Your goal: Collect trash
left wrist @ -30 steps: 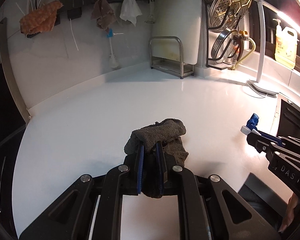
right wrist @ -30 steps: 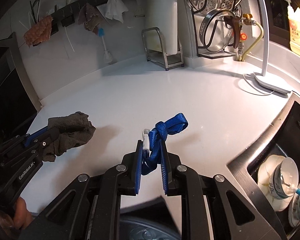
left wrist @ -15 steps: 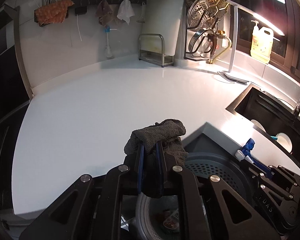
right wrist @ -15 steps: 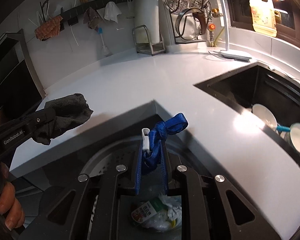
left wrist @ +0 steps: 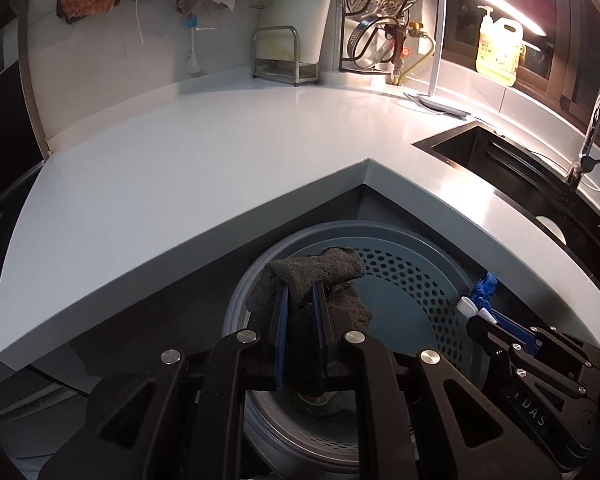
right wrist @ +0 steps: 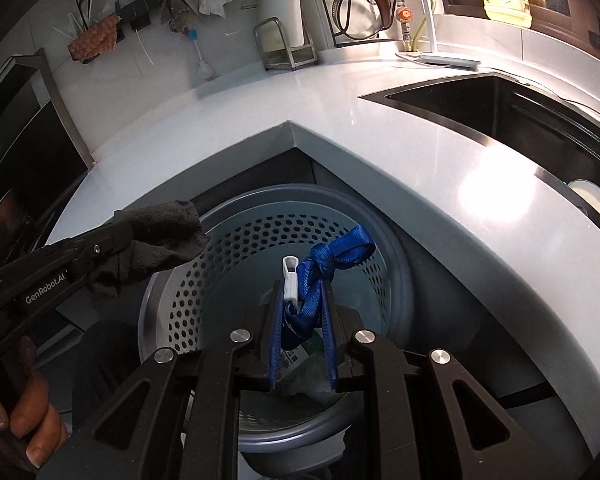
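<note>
My left gripper (left wrist: 300,292) is shut on a dark grey rag (left wrist: 320,270) and holds it above the grey perforated trash bin (left wrist: 412,276). My right gripper (right wrist: 302,288) is shut on a knotted blue strap with a white clip (right wrist: 320,260), also above the bin (right wrist: 236,240). Trash with a green-and-white wrapper (right wrist: 300,356) lies in the bin's bottom. In the right wrist view the left gripper (right wrist: 112,240) with the rag (right wrist: 160,228) hangs over the bin's left rim. In the left wrist view the right gripper (left wrist: 476,312) with the strap (left wrist: 485,286) is at the bin's right rim.
The white L-shaped counter (left wrist: 180,184) wraps around the bin's corner. A black sink (right wrist: 520,120) with dishes lies to the right. A metal rack (left wrist: 284,56), a lamp base (left wrist: 436,104), hanging cloths and a yellow jug (left wrist: 500,48) stand at the back.
Both grippers have pulled back from over the counter and come down over the trash bin, still holding the rag and the blue strap.
</note>
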Available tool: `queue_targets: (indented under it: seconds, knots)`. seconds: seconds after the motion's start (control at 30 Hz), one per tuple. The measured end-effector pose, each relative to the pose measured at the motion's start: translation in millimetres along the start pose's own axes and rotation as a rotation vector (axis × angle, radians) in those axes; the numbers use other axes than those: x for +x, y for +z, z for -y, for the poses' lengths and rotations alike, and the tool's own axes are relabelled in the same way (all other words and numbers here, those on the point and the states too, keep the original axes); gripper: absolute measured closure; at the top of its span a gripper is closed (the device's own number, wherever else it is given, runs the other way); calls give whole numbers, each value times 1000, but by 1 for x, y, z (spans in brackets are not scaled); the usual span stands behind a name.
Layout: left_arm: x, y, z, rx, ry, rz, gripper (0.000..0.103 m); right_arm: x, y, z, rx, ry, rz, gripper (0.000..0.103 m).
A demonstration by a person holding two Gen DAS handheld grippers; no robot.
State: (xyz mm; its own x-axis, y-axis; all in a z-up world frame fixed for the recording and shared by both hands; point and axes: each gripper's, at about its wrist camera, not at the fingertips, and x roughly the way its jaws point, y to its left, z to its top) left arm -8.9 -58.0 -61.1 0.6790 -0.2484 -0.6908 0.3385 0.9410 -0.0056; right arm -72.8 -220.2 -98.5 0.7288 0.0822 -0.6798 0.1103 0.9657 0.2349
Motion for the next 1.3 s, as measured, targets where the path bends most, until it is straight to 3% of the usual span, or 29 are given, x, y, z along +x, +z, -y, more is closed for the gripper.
queue_targets:
  seconds: [0.4,0.5,0.57,0.63,0.8,1.0,1.07,1.3]
  knots:
    - [-2,-4,-1,-9,32,-14,90,2,3,-6,-17,25,-12,83]
    - [-4,-4,-4,-20,40,-9,85,-1,4,-9,-25,19,7,69]
    - [-5,-4,-6,-25,47,-5,64,-6,5,-10,-26,13,31,45]
    - [-7,-4,-8,-31,53,5,51,-9,5,-10,-30,6,48,44]
    - [-10,-5,-12,-42,57,5,51,-10,5,-9,-15,7,43,44]
    - [-15,-7,-17,-60,68,13,42,-12,1,-10,-2,1,43,44]
    - [-17,-7,-18,-63,78,18,33,-13,1,-11,-1,-1,43,44]
    - [-28,-8,-19,-69,88,39,26,-18,-1,-14,-6,-12,51,40]
